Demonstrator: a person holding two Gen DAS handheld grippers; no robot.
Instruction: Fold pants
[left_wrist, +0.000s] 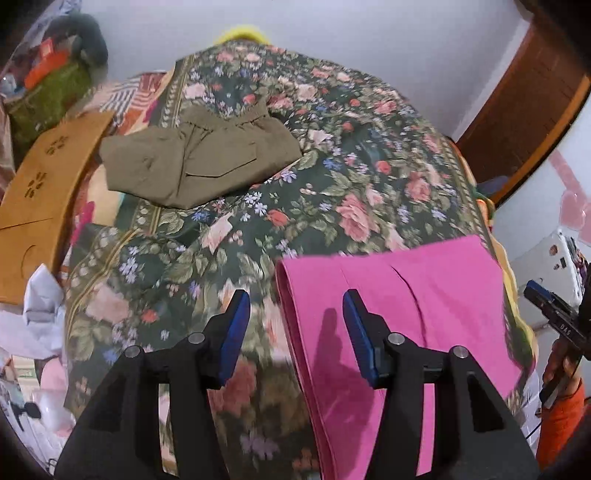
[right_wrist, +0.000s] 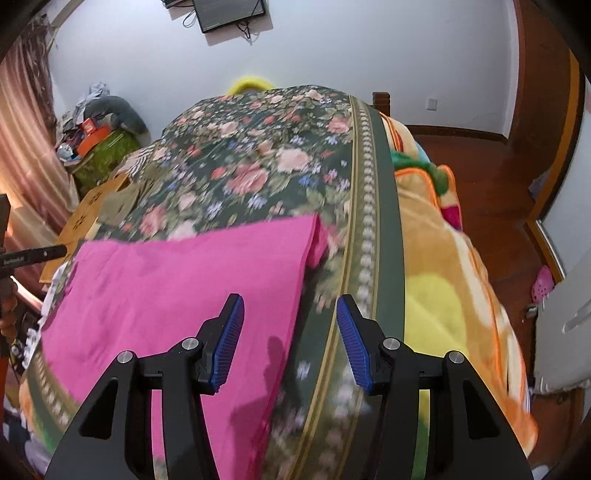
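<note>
Pink pants (left_wrist: 399, 317) lie folded flat on a floral bedspread (left_wrist: 332, 177), near the bed's closer end, layered edges stacked neatly. Above their left edge hangs the left gripper (left_wrist: 291, 325), jaws roughly half apart and holding nothing; its right pad is over the pink cloth, its left pad over the bedspread. The right gripper (right_wrist: 290, 332) hangs over the pants' right edge, likewise half open and empty, with the cloth under its left pad only. The fold in hand looks finished and let go. A further fold, if wanted, calls for both grippers to drop and pinch an edge together. Farther up the bed lies a folded olive garment (left_wrist: 199, 158). Containers are few: a green box (right_wrist: 107, 155) beside the bed holds heaped orange and grey clutter, indistinct.
</note>
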